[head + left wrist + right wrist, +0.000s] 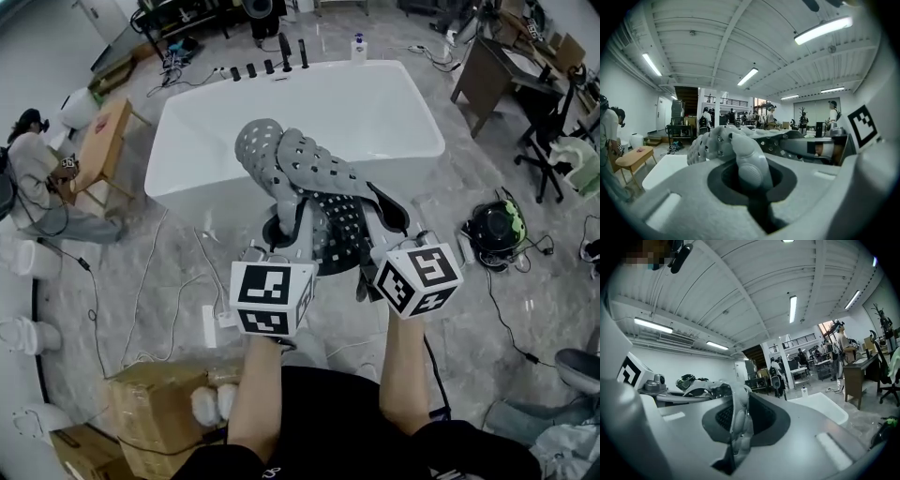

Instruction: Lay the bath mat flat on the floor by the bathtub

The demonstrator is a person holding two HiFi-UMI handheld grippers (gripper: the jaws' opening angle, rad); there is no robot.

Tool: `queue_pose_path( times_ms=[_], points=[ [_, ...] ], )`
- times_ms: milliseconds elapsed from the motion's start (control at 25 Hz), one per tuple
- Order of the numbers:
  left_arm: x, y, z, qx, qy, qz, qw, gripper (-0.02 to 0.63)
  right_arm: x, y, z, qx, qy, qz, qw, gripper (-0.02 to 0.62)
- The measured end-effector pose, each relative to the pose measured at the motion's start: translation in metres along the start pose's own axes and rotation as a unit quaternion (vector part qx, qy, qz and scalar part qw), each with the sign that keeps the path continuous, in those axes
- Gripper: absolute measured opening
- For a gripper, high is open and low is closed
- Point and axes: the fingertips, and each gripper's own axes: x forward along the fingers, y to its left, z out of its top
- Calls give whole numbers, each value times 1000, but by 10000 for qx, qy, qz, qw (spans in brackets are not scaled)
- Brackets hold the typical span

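Both forearms (pixel 255 394) (pixel 409 375) extend side by side, hand-held grippers (pixel 750 174) (pixel 737 427) clamping bath mat (pixel 314 173).

No words, numbers or brand names can be read anywhere. The only printed marks are black-and-white square code patterns, not letters. They stand on the left marker cube (pixel 272 298) at the lower middle of the head view and on the right marker cube (pixel 419 278) just beside it.
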Motion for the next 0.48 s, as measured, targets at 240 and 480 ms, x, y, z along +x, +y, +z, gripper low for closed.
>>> queue_pose_path(
  times_ms=[240, 480],
  points=[
    [17, 57, 8, -45, -5, -143, 9999, 28, 61, 19, 3, -111, 132, -111, 9998, 23],
    [36, 115, 15, -96, -36, -252, 9996, 28, 114, 33, 5, -263, 232, -162, 9993, 23]
  ],
)
